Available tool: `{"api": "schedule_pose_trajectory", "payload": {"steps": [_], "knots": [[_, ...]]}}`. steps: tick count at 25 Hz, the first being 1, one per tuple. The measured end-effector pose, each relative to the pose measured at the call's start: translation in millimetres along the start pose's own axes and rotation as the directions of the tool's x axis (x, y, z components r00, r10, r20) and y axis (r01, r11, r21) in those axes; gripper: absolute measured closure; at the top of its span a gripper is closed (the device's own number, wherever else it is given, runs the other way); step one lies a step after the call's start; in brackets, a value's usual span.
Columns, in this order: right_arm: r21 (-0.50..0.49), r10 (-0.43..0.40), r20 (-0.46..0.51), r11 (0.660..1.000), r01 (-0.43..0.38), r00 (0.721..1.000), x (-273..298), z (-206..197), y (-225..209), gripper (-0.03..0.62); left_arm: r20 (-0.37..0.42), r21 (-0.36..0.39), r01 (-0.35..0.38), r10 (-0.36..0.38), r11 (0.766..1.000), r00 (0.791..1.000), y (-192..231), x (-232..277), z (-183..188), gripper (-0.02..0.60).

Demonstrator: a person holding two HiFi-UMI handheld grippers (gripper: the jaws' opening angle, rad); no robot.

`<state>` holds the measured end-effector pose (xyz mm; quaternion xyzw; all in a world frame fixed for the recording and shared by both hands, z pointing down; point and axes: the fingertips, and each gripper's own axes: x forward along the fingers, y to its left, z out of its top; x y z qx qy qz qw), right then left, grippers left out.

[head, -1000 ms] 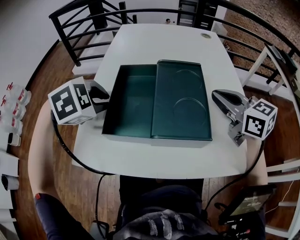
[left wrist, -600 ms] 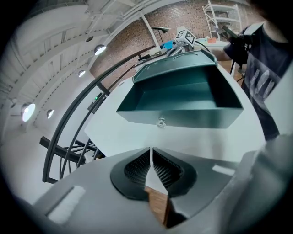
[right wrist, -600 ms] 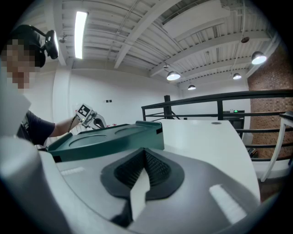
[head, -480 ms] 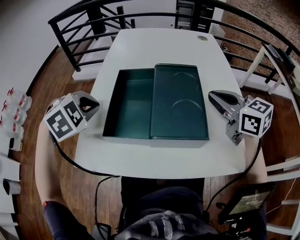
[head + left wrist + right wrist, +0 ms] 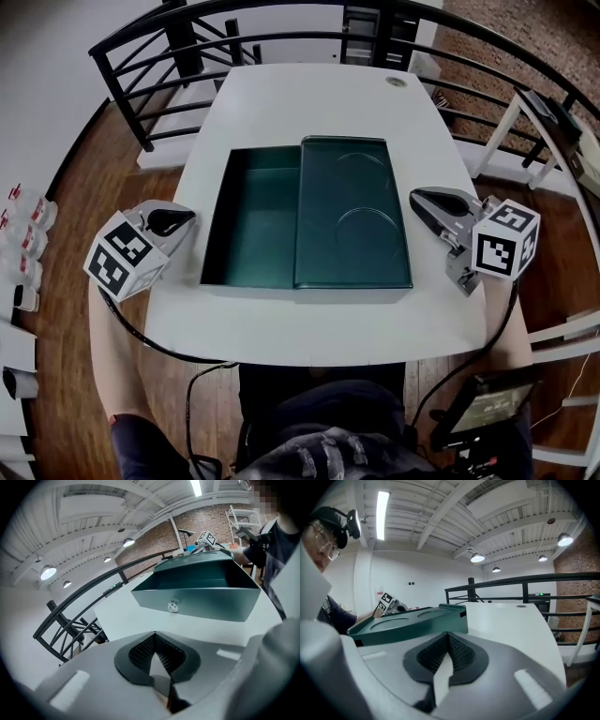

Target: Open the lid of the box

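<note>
A dark green box [image 5: 251,217] lies in the middle of the white table [image 5: 309,103]. Its flat lid [image 5: 352,220] covers the right half, and the left half shows the bare inside. My left gripper [image 5: 178,218] is shut and holds nothing, just off the table's left edge, a short way from the box's left wall. In the left gripper view that wall [image 5: 201,597] carries a small metal knob [image 5: 173,605], beyond my shut left gripper [image 5: 154,637]. My right gripper [image 5: 419,198] is shut and holds nothing, right of the lid and apart from it. The lid's edge [image 5: 412,620] lies beyond my right gripper [image 5: 449,638].
A black railing [image 5: 141,103] runs round the table's far and left sides. A round grommet [image 5: 396,82] sits near the table's far edge. A white frame [image 5: 525,131] stands at the right, small bottles [image 5: 23,220] at the far left, and a tablet [image 5: 487,405] hangs at lower right.
My left gripper has drawn back leftward and toward me, away from the box's left wall. The right gripper has stayed beside the lid. The box and lid are as before.
</note>
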<state>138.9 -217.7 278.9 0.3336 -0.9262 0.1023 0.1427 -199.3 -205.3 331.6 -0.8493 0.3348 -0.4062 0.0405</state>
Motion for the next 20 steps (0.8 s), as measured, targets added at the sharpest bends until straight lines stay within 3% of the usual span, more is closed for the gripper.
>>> {"api": "schedule_pose_trajectory", "payload": {"steps": [12,20], "knots": [[-0.009,-0.002,-0.010,1.000,0.002,1.000,-2,0,4,0.591,-0.038,0.020,0.050,-0.049,0.999,0.998,-12,3,10,0.566],[-0.018,0.006,-0.024,1.000,-0.007,1.000,-1,0,9,0.591,-0.039,-0.011,0.037,-0.037,0.999,0.999,-13,3,10,0.566]]}}
